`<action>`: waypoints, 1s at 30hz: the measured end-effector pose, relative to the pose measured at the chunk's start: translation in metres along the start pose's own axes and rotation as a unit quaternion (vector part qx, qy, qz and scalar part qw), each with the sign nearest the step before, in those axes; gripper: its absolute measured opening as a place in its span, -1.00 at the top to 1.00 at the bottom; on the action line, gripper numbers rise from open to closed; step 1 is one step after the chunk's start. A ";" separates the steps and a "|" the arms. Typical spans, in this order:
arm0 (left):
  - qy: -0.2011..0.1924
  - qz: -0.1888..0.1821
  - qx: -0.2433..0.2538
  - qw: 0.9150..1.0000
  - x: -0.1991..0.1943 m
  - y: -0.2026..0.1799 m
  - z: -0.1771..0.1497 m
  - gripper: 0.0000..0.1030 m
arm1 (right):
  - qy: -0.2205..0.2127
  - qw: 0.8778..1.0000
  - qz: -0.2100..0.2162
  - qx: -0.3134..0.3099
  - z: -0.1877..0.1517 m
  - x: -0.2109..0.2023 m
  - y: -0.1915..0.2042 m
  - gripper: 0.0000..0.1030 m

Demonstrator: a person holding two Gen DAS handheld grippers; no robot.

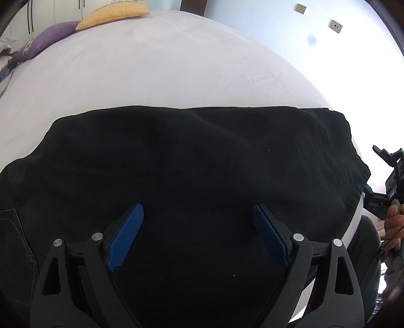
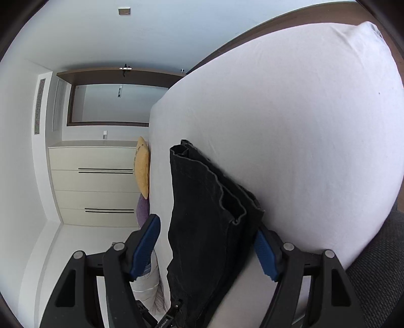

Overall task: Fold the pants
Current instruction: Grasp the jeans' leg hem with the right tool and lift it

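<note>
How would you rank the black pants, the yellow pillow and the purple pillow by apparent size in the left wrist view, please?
1. Black pants, by far the largest, though nearest the camera.
2. and 3. Yellow pillow and purple pillow look about alike; both are far off and partly cropped, so unranked.

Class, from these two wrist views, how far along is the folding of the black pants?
Done: the black pants lie lengthwise on the white bed, legs stacked. In hand: nothing gripped; the left tongs hover open, the right tongs straddle the hem end, open. Left: the crosswise folds.
</note>
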State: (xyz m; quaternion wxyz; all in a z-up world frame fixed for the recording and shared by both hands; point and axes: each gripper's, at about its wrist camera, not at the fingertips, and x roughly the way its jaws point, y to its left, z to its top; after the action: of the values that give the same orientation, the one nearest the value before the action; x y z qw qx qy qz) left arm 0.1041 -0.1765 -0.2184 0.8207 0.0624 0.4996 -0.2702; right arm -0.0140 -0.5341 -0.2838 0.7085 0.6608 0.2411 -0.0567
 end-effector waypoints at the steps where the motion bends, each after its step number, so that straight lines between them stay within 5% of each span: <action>1: 0.001 0.005 0.003 1.000 0.011 0.020 0.007 -0.72 | -0.005 1.000 0.004 0.000 0.000 0.001 0.000 -0.45; 4: 0.007 0.020 0.010 1.000 0.016 0.017 0.002 -0.72 | -0.020 1.000 0.013 -0.014 0.002 0.005 0.005 -0.35; 8: 0.013 0.033 0.006 0.999 0.022 0.012 0.004 -0.73 | -0.011 0.999 -0.015 -0.030 0.002 0.019 0.007 0.55; 15: 0.015 0.031 0.005 0.999 0.025 0.017 0.004 -0.73 | -0.031 0.998 -0.040 -0.038 -0.002 0.021 0.013 0.77; 23: 0.012 0.029 0.002 0.999 0.023 0.030 -0.001 -0.74 | -0.041 0.987 -0.084 -0.132 -0.018 0.024 0.062 0.80; 27: 0.005 0.022 -0.006 1.000 0.020 0.037 -0.004 -0.73 | -0.018 0.964 -0.100 -0.247 -0.054 0.041 0.115 0.80; 30: -0.009 -0.004 -0.041 0.999 0.010 0.052 -0.007 -0.73 | 0.033 0.913 -0.127 -0.387 -0.115 0.070 0.157 0.80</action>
State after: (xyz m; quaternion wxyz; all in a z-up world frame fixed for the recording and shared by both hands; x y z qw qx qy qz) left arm 0.1284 -0.1341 -0.2384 0.8261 0.0246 0.5030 -0.2530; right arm 0.0792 -0.3880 -0.1710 0.8873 0.2999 0.3492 -0.0267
